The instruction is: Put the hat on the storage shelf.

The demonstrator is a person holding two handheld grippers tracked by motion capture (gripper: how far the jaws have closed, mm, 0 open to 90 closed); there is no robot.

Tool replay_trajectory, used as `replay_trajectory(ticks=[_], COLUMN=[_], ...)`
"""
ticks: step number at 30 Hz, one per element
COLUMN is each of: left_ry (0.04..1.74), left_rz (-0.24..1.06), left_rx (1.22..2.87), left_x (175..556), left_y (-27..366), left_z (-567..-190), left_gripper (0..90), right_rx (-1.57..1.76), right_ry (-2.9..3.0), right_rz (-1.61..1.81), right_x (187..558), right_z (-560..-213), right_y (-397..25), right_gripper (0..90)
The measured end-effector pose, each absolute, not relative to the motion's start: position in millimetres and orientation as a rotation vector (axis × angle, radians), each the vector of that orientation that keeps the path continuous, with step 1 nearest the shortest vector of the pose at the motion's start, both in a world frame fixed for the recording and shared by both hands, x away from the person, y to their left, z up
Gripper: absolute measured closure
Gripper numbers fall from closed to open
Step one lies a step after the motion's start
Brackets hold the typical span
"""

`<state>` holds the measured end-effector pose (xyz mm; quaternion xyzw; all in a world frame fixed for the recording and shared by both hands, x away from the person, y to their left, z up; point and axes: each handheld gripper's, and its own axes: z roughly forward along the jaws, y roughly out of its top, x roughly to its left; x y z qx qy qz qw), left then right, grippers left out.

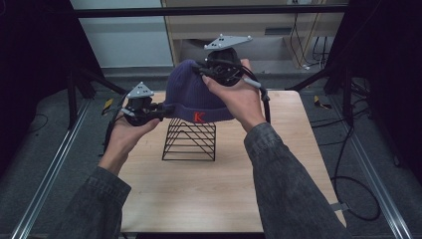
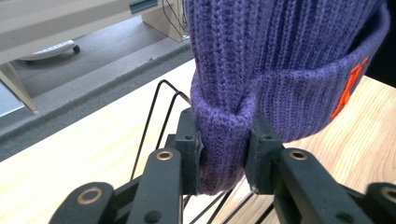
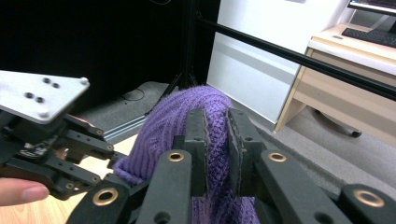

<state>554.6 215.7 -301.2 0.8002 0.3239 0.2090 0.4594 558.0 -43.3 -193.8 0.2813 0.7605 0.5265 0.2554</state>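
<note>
A purple knit beanie (image 1: pixel 191 92) with a red letter K on its cuff hangs just above a black wire rack (image 1: pixel 190 139) on the wooden table (image 1: pixel 199 189). My left gripper (image 1: pixel 160 110) is shut on the left side of the folded cuff. In the left gripper view its jaws (image 2: pixel 224 144) squeeze a fold of the beanie (image 2: pixel 280 56), with the rack's wires (image 2: pixel 156 116) right behind. My right gripper (image 1: pixel 203 70) is higher and farther back, shut on the crown. The right gripper view has its jaws (image 3: pixel 217 130) pinching the knit (image 3: pixel 159 135), with the left gripper (image 3: pixel 114 161) beyond.
The rack stands mid-table, with bare wood (image 1: pixel 209 199) in front of it. Black frame posts (image 1: pixel 72 94) and metal rails (image 1: pixel 50 174) flank the table. A wooden desk (image 1: pixel 259 25) and cables (image 1: pixel 348 164) lie behind and to the right.
</note>
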Motion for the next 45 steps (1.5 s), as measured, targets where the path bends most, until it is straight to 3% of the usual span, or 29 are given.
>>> replay_trajectory(ticks=[33,45], left_ry=[0.818,0.893], left_rz=[0.569,0.547], left_rx=[1.926,1.944], left_x=[534,544], left_y=[236,247], left_z=[-292,-320], left_gripper=[72.9,72.5], right_rx=[0.833,0.836], right_ry=[2.067,2.131], right_rz=[1.415,1.357], right_x=[574,583], right_z=[-207,-231], right_y=[-45,-29], right_gripper=[79.2,78.5])
